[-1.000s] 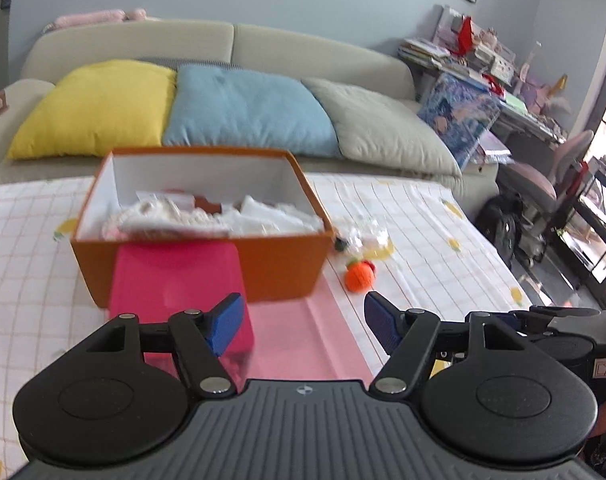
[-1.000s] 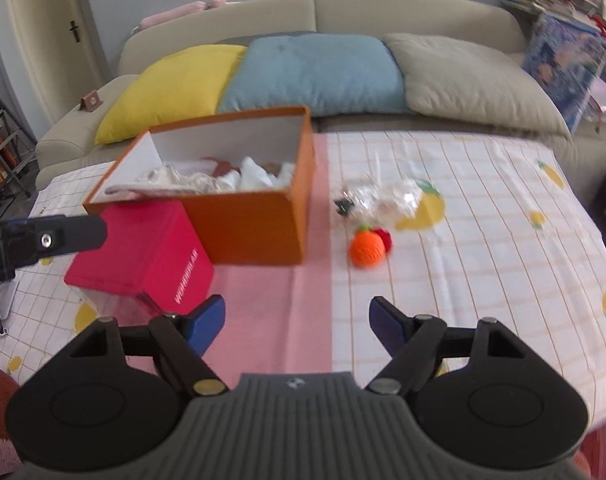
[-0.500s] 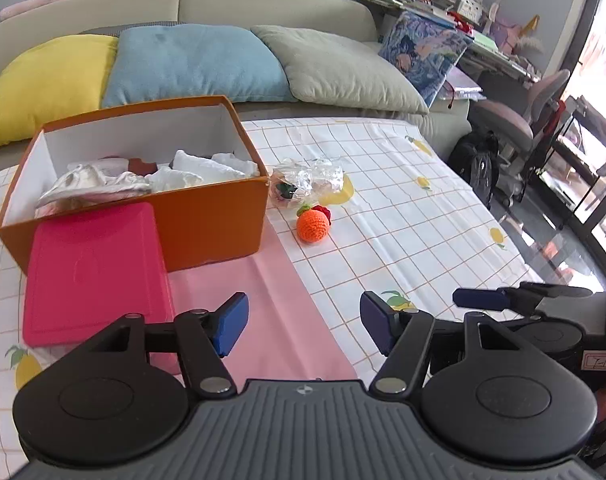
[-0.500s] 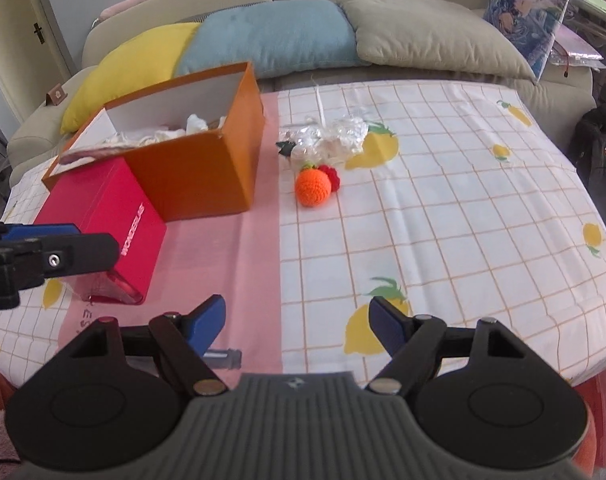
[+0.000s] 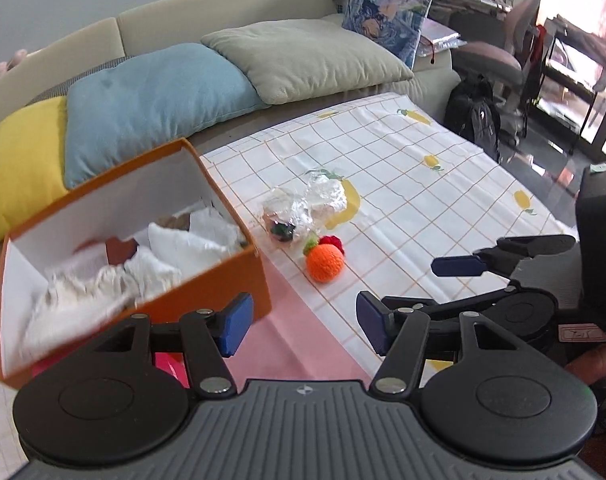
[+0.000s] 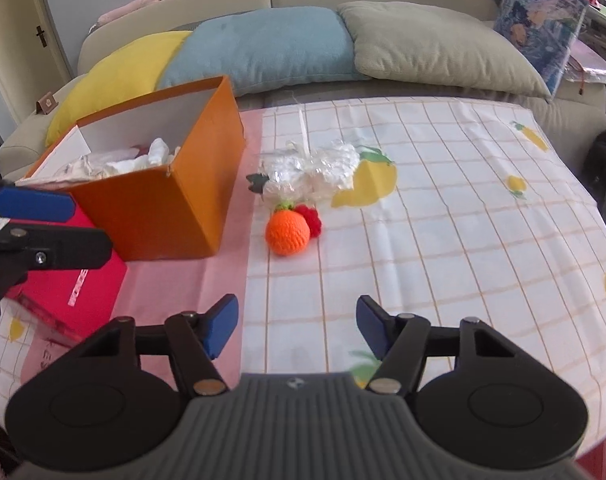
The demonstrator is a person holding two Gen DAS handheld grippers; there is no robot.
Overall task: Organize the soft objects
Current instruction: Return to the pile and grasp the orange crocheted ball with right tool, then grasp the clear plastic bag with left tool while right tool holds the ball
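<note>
The orange box (image 6: pixel 159 216) sits open on the counter (image 6: pixel 463 240), half full of crumpled white cloth (image 5: pixel 103 284), with a red box (image 6: pixel 63 296) against its near side. Both views have swung since a second ago, so the orange knitted ball (image 6: pixel 287 232) now lies ahead, near the box beside a red knitted piece (image 6: pixel 311 218) and crinkled clear wrapping (image 6: pixel 315 168). The left tool (image 5: pixel 299 320) and right tool (image 6: pixel 293 326) are spread but closing, nothing between them.
</note>
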